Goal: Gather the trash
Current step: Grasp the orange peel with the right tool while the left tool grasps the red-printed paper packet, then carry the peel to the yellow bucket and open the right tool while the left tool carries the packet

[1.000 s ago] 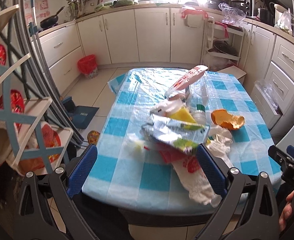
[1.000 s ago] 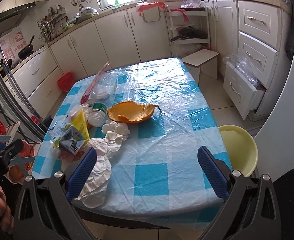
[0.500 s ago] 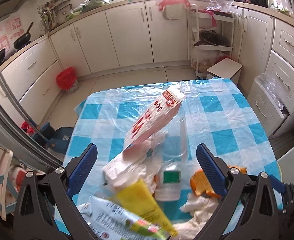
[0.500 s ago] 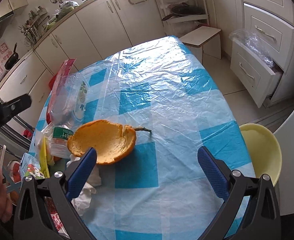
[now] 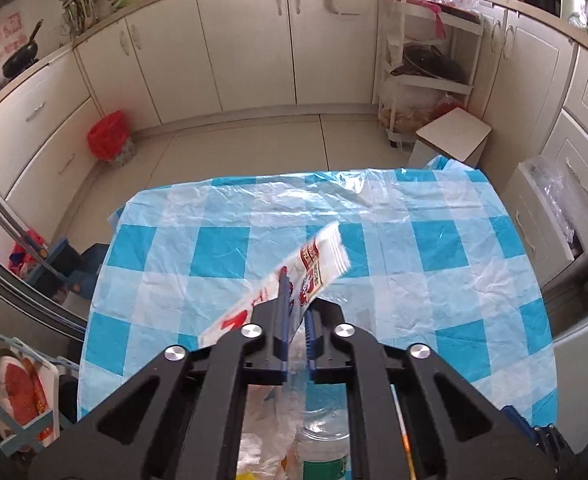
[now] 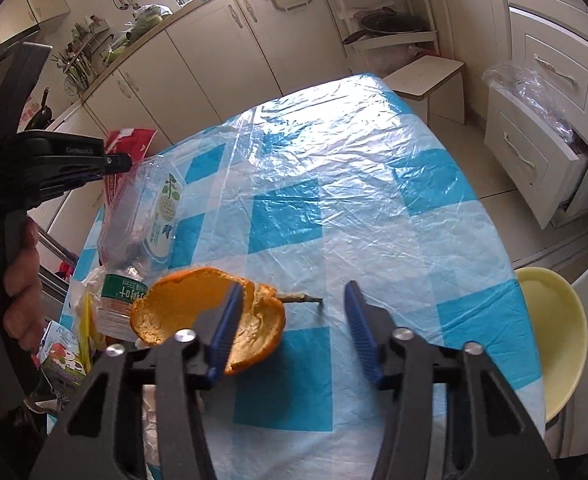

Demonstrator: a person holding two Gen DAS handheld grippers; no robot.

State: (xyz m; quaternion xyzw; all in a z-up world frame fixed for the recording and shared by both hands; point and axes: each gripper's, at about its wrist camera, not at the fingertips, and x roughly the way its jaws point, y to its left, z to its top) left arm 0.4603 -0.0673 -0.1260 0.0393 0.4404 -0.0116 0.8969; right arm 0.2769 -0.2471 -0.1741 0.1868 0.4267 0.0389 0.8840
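I'm only at the start: my left hand-held gripper (image 5: 296, 320) is pressed together on the red-and-white wrapper (image 5: 314, 264), pinched above the counter (image 5: 434, 240). My right hand-held gripper (image 6: 289, 320) is closing, its jaws apart, the orange peel (image 6: 181, 304) lying at the left finger and not yet gripped. The clear bottle (image 6: 145, 216), the green-labelled cup (image 6: 123, 292) and the carton (image 6: 59, 356) lie uncollected on the counter, and I can't tell where the trash should go
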